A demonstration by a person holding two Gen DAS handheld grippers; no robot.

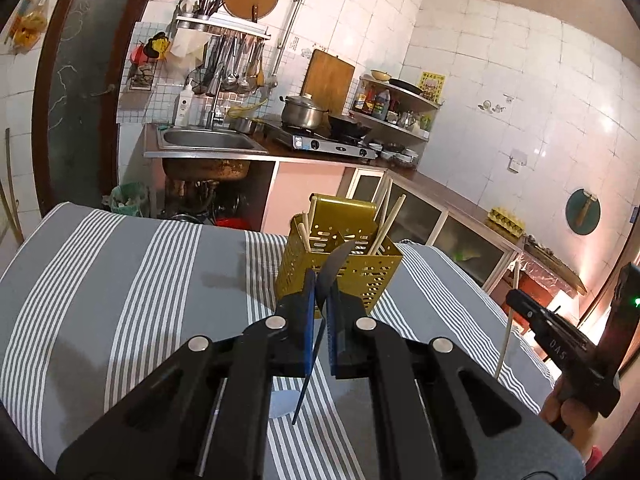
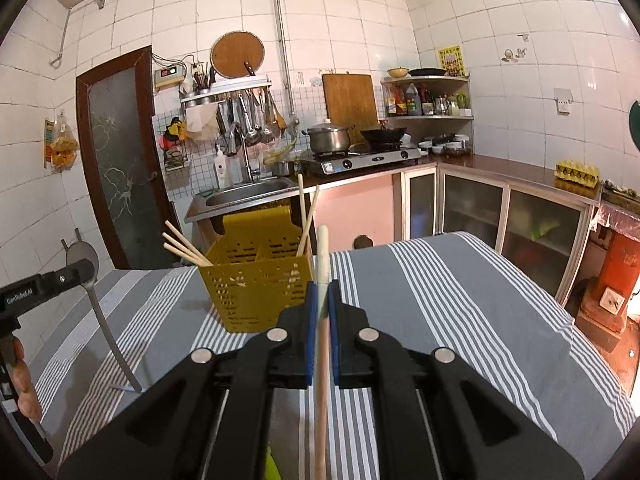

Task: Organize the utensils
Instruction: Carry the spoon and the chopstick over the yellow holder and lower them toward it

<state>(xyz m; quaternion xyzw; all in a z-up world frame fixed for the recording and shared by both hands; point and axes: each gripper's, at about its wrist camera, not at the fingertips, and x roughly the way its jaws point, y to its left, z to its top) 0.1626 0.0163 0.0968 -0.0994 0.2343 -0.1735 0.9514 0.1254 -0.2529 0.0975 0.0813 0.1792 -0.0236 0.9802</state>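
Above a striped cloth [image 1: 120,264], the left gripper [image 1: 320,284] is pinching a slim metal spoon [image 2: 102,320] while the right gripper [image 2: 322,292] is clamping a pale wooden chopstick [image 2: 322,264], both just before the perforated yellow caddy [image 2: 256,284] holding more chopsticks.

A grey-and-white striped cloth [image 2: 460,300] covers the bench. Behind it, a steel sink [image 2: 250,196] sits beside a gas stove [image 2: 360,159] carrying a steel pot [image 2: 329,137] and a dark wok [image 2: 383,135]. A wooden cutting board [image 2: 349,96] leans against the tiled wall.

White lettering "GenRoboAI" runs along the left hand-held gripper [image 2: 90,270]; "DAS" marks the right hand-held gripper [image 1: 514,298].
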